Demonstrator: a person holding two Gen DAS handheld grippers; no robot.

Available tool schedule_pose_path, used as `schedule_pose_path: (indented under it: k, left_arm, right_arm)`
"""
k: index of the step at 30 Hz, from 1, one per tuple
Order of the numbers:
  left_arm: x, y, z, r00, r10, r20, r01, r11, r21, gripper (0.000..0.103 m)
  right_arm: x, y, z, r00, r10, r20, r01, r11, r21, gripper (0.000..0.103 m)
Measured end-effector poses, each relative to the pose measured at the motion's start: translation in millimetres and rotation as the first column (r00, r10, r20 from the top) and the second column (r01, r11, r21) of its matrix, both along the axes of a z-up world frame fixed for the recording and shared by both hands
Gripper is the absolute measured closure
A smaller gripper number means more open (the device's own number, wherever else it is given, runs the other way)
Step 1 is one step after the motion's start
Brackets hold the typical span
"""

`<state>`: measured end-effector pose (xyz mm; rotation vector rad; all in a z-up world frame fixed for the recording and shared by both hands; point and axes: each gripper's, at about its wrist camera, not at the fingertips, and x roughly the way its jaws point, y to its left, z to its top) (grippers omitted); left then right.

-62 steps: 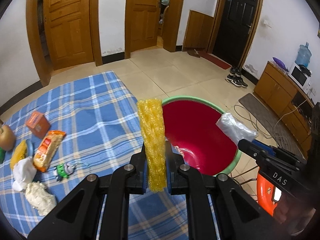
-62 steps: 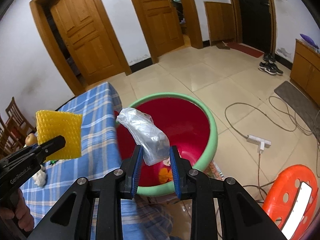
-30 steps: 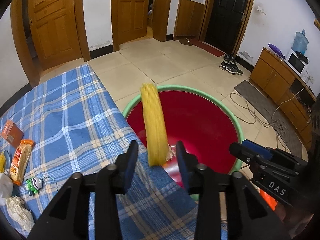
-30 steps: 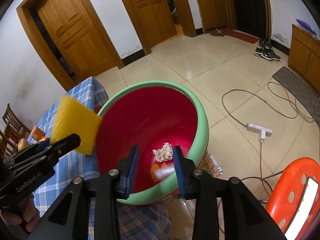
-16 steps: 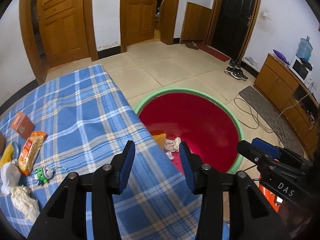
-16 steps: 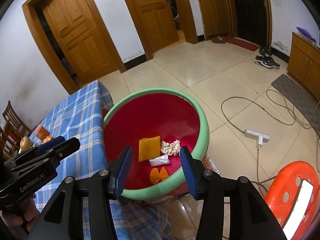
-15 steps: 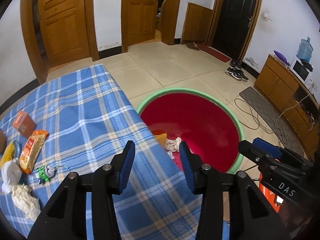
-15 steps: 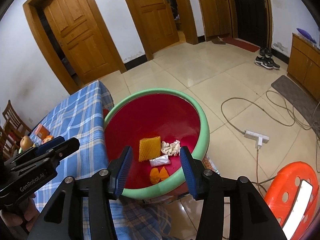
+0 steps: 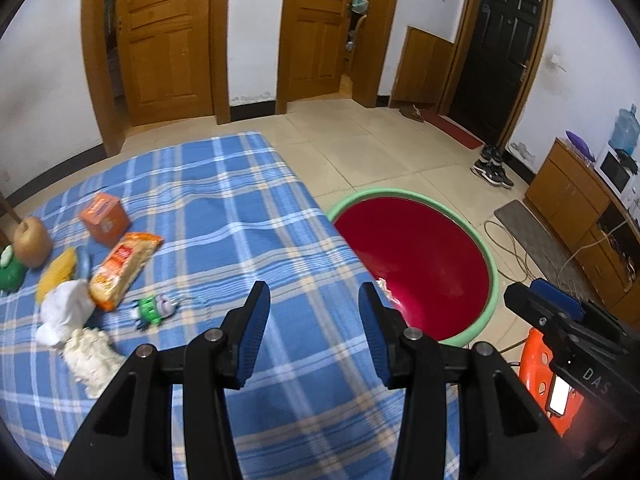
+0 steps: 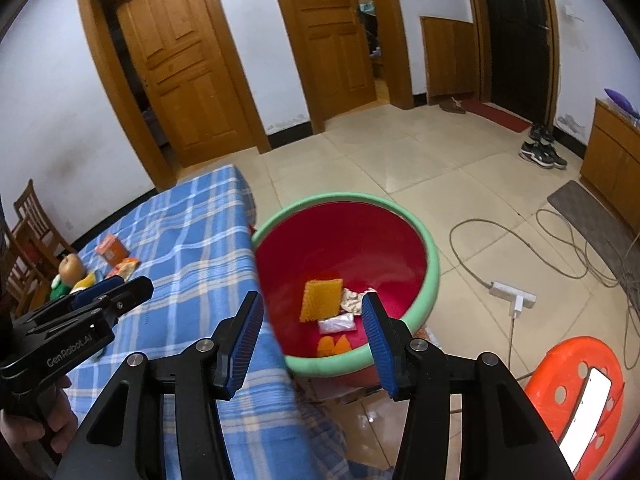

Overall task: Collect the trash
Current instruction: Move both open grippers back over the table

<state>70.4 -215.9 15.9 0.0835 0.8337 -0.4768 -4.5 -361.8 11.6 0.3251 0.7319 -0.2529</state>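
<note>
A tiled room with a blue plaid table [image 9: 224, 216] is shown. Trash [image 9: 86, 354] left on the cloth is seen only by the left wrist; the red basin [image 10: 434, 264] – its yellow mesh [image 10: 322, 299] exposed – by the right. Left gripper [image 9: 314, 334] and right gripper [image 10: 312, 338] are spread, empty.

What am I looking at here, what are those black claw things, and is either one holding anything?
They are hand-held grippers, one in each of a person's hands, each with a camera looking along its two fingers. One picture is from the left gripper, the other from the right gripper. Both are open and hold nothing. The left one is over a table with a blue checked cloth, where a snack packet, an orange box and crumpled white paper lie. Beside the table stands a red basin on the floor, with a yellow foam net and other scraps already inside.
</note>
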Motion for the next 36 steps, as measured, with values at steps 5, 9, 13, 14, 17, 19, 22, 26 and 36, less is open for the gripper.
schedule_pose_path:
  k: [5, 9, 13, 14, 17, 19, 22, 26, 36]
  left_arm:
    - [-7.0, 26.2, 8.2, 0.999, 0.042, 0.016, -0.042, 0.999, -0.012, 0.057]
    - [-10.4, 51.5, 13.9, 0.996, 0.089, 0.024, -0.089, 0.996, -0.023, 0.056]
    - [-14.7, 78.9, 18.8, 0.989, 0.144, 0.031, -0.143, 0.989, -0.029, 0.055]
    - [-15.4, 85.4, 19.9, 0.987, 0.158, 0.032, -0.157, 0.987, -0.031, 0.055]
    - [-17.6, 104.4, 21.2, 0.980, 0.195, 0.034, -0.194, 0.980, -0.034, 0.055]
    - [-18.2, 119.0, 22.1, 0.974, 0.224, 0.036, -0.222, 0.974, -0.035, 0.055]
    - [-18.9, 140.2, 22.5, 0.964, 0.264, 0.036, -0.263, 0.964, -0.038, 0.054]
    - [-19.5, 166.6, 21.2, 0.948, 0.317, 0.031, -0.316, 0.948, -0.037, 0.054]
    - [-14.1, 222.4, 14.9, 0.908, 0.418, 0.029, -0.417, 0.908, -0.022, 0.054]
  right_arm:
    - [-0.1, 21.1, 9.0, 0.999, 0.040, 0.010, -0.040, 0.999, -0.011, 0.051]
    - [-0.5, 41.2, 16.5, 0.997, 0.077, 0.020, -0.076, 0.997, -0.017, 0.051]
    - [0.1, 60.1, 21.6, 0.993, 0.118, 0.027, -0.117, 0.993, -0.024, 0.051]
    - [1.0, 65.1, 22.9, 0.991, 0.128, 0.027, -0.128, 0.991, -0.026, 0.051]
    - [2.8, 79.9, 26.7, 0.987, 0.161, 0.031, -0.160, 0.987, -0.030, 0.051]
    - [5.7, 91.2, 29.6, 0.982, 0.185, 0.032, -0.184, 0.982, -0.033, 0.051]
    - [12.0, 107.2, 32.3, 0.975, 0.221, 0.030, -0.220, 0.975, -0.039, 0.050]
    - [23.0, 128.3, 33.5, 0.964, 0.266, 0.022, -0.265, 0.963, -0.042, 0.050]
    - [53.7, 170.2, 24.8, 0.935, 0.354, -0.013, -0.355, 0.935, -0.019, 0.044]
